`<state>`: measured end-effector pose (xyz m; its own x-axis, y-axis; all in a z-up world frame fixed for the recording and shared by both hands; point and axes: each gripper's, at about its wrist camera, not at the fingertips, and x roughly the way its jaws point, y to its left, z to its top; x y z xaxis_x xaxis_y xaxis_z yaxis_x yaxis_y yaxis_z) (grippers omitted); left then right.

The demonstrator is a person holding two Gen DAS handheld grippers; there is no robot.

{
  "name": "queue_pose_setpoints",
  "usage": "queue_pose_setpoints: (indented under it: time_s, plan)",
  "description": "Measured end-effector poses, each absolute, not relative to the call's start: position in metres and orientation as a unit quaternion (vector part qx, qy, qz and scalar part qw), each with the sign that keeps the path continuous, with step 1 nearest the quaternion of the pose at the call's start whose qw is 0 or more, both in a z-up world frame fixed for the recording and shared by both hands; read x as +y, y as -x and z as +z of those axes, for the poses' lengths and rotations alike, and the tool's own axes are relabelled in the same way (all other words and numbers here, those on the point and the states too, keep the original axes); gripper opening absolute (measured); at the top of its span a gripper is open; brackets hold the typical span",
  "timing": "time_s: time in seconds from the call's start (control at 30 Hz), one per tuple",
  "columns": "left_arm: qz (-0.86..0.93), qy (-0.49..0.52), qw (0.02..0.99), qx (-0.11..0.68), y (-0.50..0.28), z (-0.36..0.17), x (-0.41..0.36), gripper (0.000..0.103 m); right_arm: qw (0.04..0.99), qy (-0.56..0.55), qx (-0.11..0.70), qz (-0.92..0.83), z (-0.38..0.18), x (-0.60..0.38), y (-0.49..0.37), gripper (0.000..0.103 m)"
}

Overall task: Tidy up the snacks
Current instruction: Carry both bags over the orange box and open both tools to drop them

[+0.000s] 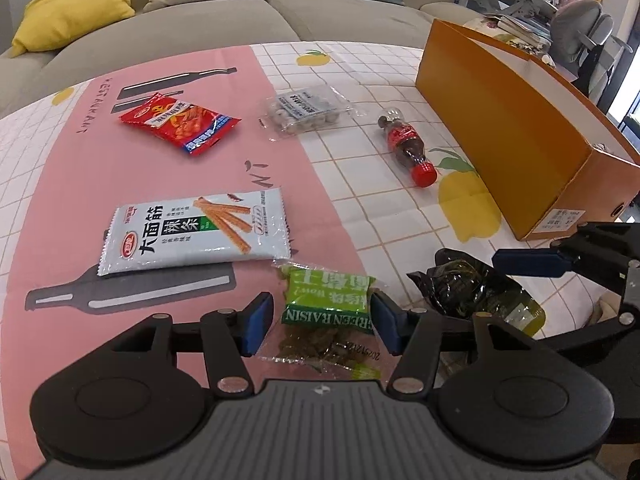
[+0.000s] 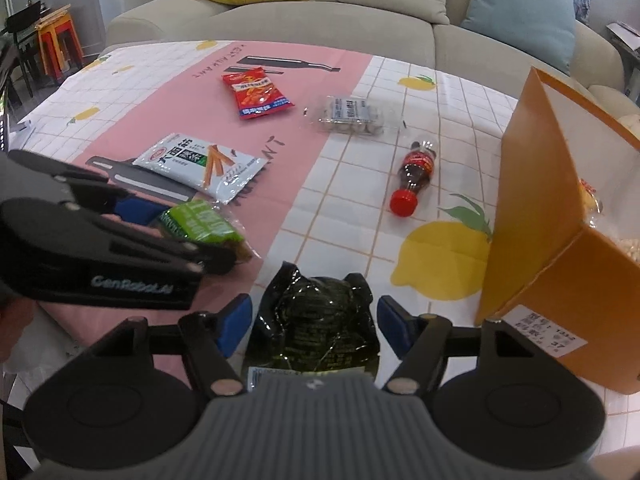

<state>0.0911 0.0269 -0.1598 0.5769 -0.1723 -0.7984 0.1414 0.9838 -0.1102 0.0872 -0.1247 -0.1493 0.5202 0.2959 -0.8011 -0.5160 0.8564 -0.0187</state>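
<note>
- Straddled by the left hand-held gripper (image 1: 318,322), a green raisin packet (image 1: 326,304) is lying near the bench's (image 1: 360,72) front edge; the right blue pad is touching the packet's edge while the left pad is standing just clear, so the jaws are being held apart and nothing is being clamped.
- Just beside it, a dark crinkled packet (image 2: 316,320) is being framed by the right hand-held gripper (image 2: 314,326); its blue pads are standing off both sides, so this gripper is open as well.
- Behind the raisin packet, a white spicy-strip packet (image 1: 196,232) is lying flat on the pink band of the bench cloth.
- Farther towards the back edge, a red snack packet (image 1: 180,122) and a clear packet of round sweets (image 1: 306,114) are lying apart from each other.
- A small cola bottle (image 1: 408,146) is lying on its side on the checked part of the cloth, red cap towards the front edge.
- An orange box (image 1: 512,148) is standing open along the bench's right edge, with some snacks already showing inside in the right wrist view.
- A sofa (image 2: 280,24) with yellow, beige and blue cushions is being seen beyond the back edge.
</note>
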Motion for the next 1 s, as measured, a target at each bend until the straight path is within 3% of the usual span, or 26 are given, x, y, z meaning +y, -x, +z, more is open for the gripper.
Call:
queue_pose_setpoints:
  time_s: [0.2, 0.73, 1.0]
  plan:
    - [-0.088, 0.014, 0.888, 0.45, -0.091, -0.16, 0.025, 0.054, 0.866, 0.135, 0.42, 0.233, -0.153, -0.12, -0.089, 0.065]
    - [-0.086, 0.036, 0.885, 0.456, -0.092, -0.16, 0.032, 0.053, 0.872, 0.182, 0.389, 0.233, -0.157, -0.106, -0.084, 0.063]
    - [-0.087, 0.037, 0.883, 0.459, -0.092, -0.161, 0.031, 0.053, 0.871, 0.245, 0.35, 0.244, -0.154, -0.093, -0.067, 0.049]
